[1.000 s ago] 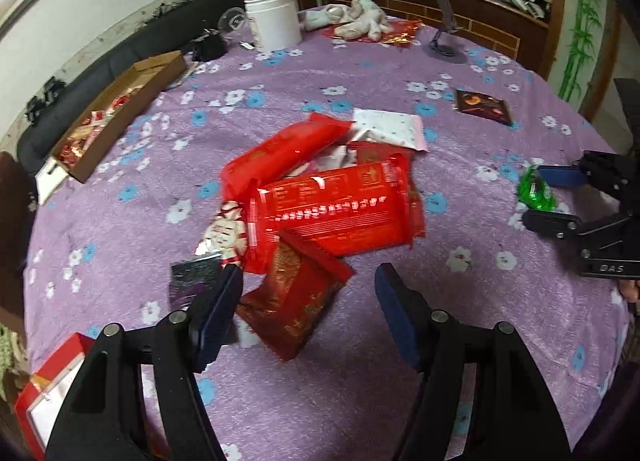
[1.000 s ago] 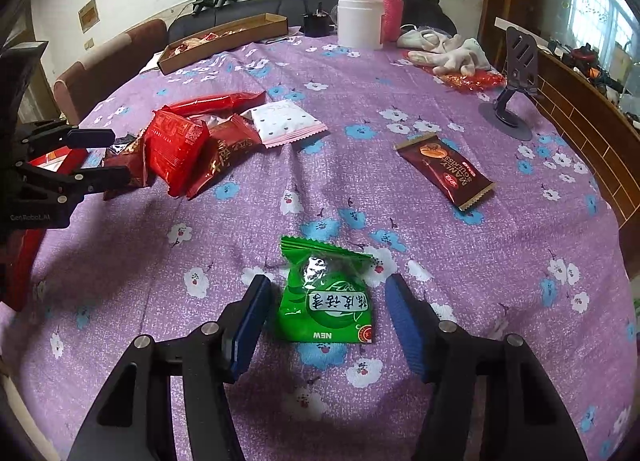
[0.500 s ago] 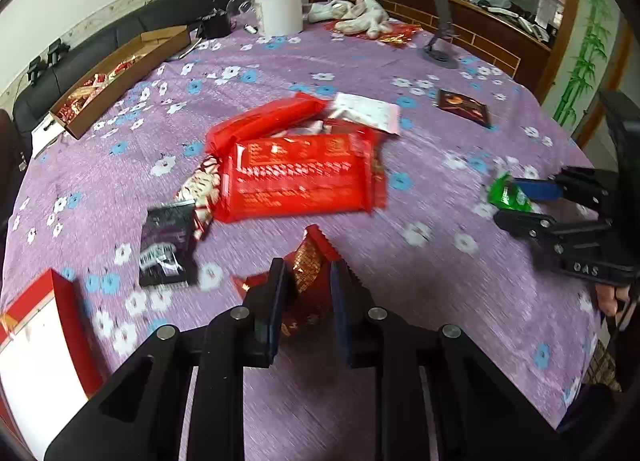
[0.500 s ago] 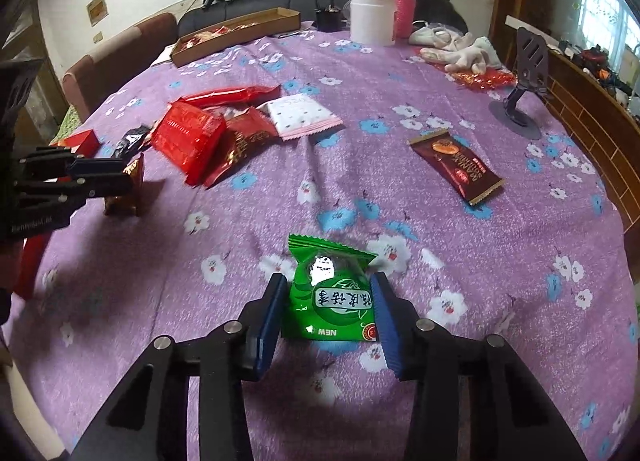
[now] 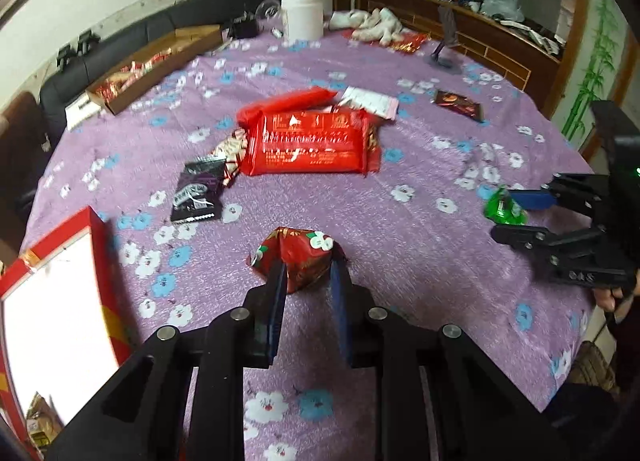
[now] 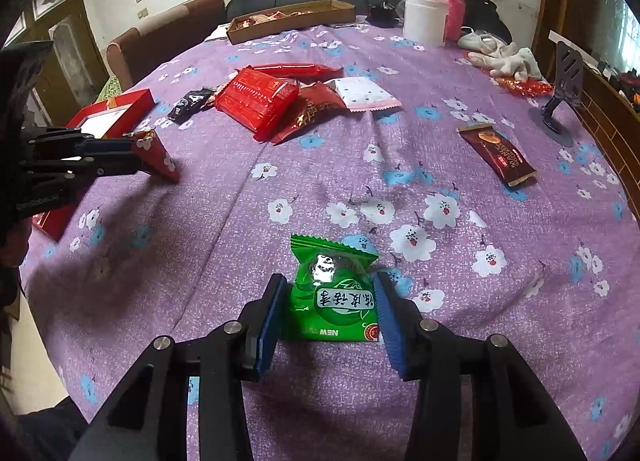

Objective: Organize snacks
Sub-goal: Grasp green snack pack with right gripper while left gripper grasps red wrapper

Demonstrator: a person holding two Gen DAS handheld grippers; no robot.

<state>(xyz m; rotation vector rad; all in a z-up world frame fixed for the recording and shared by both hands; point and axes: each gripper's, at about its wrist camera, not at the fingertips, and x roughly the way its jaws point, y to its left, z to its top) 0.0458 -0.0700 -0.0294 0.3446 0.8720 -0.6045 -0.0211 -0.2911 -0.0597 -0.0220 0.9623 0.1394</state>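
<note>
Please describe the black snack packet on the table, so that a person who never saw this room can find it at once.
Start at the purple flowered tablecloth and find the big red snack pack in its middle. The black packet lies flat just beside that pile, toward the red box. It is the only black wrapper, with pale lettering.

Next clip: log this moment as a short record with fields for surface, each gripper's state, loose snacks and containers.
surface: round table with purple floral cloth
left gripper: shut on small red packet
right gripper: jaws opening, green packet between them
loose snacks: red pile, black packet, brown bar, white-pink packet
containers: red box at left edge; cardboard tray far side
</note>
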